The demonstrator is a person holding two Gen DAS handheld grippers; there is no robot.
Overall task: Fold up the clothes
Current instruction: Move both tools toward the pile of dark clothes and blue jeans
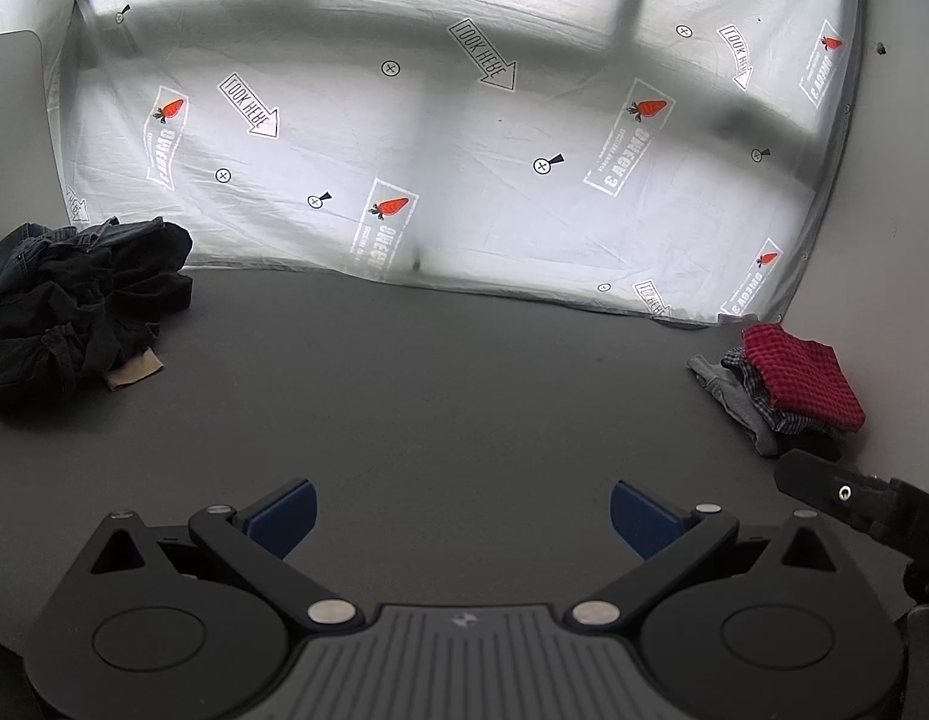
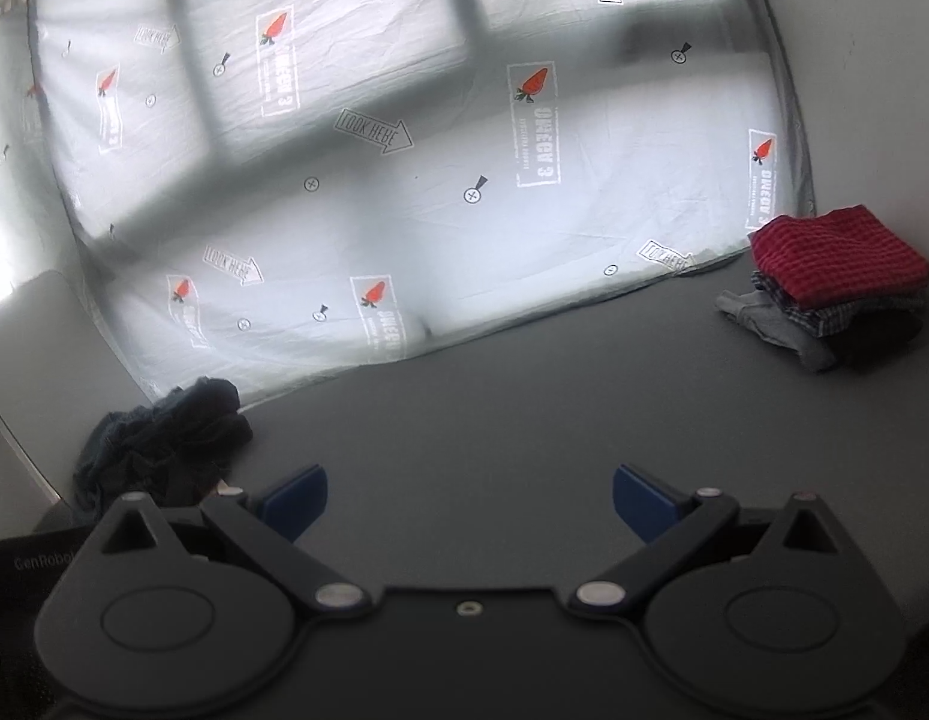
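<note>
A heap of dark crumpled clothes (image 1: 80,306) lies at the left of the grey table (image 1: 434,396), with a tan piece (image 1: 134,369) sticking out under it. At the right stands a folded stack (image 1: 794,384) topped by a red checked garment (image 1: 806,372). My left gripper (image 1: 461,516) hovers open over the bare middle of the table, holding nothing. In the right wrist view the dark heap (image 2: 164,438) is at lower left and the folded stack (image 2: 836,294) at right. My right gripper (image 2: 470,507) is open and holds nothing.
A white printed sheet (image 1: 464,150) with carrots and arrows hangs behind the table's far edge. A black part of the other gripper (image 1: 854,504) shows at the right edge of the left wrist view. A pale wall (image 1: 896,180) stands at right.
</note>
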